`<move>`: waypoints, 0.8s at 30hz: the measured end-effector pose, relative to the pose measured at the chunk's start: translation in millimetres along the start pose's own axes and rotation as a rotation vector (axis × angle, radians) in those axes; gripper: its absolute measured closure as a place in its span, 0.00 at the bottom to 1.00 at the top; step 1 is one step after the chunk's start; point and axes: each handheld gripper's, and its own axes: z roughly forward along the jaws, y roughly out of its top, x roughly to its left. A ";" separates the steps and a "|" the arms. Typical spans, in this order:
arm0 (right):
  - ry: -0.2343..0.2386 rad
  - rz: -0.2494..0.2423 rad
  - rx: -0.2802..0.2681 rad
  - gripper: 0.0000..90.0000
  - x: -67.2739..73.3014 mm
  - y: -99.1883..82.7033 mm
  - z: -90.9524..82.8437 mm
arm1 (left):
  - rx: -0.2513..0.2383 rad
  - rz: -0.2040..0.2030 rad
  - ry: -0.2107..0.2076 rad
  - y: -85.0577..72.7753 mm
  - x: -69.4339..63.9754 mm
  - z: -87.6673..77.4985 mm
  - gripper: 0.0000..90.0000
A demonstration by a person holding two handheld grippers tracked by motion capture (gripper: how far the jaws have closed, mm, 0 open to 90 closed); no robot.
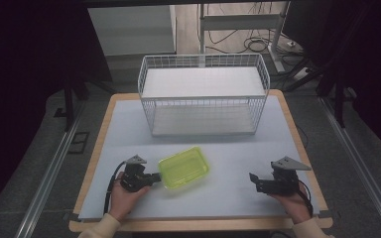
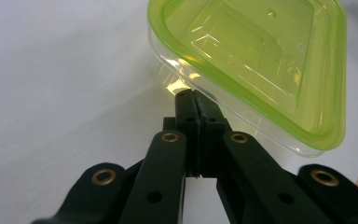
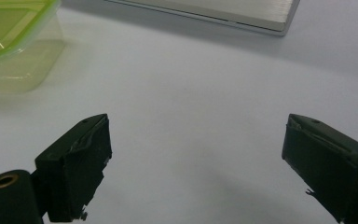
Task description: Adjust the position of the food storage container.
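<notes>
Left gripper (image 1: pixel 155 176): jaws pressed together, tips at the near-left edge of the lime-green plastic container (image 1: pixel 183 167); in the left gripper view the tips (image 2: pixel 195 100) meet just under its rim (image 2: pixel 242 88), though whether they pinch it cannot be told. Right gripper (image 1: pixel 254 179): jaws spread wide over bare surface, holding nothing, well apart from the container. The container sits lidded and tilted on the pale grey table mat (image 1: pixel 228 148), left of centre. Behind it, near the far edge, stands a white wire basket (image 1: pixel 203 94), apart from the container. Nothing lies between the two grippers.
</notes>
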 end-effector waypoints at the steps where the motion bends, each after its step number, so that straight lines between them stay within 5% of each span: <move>1: -0.001 -0.002 0.002 0.09 0.1 0.0 0.2 | 0.002 0.005 -0.005 3.2 -2.5 4.2 0.99; 13: -0.001 -0.005 0.003 0.09 0.2 -0.2 0.1 | 0.004 0.010 -0.026 11.1 -10.1 16.9 0.99; 24: -0.004 -0.007 0.002 0.09 -0.4 -0.3 -0.3 | -0.035 -0.045 -0.022 5.2 5.1 -4.0 1.00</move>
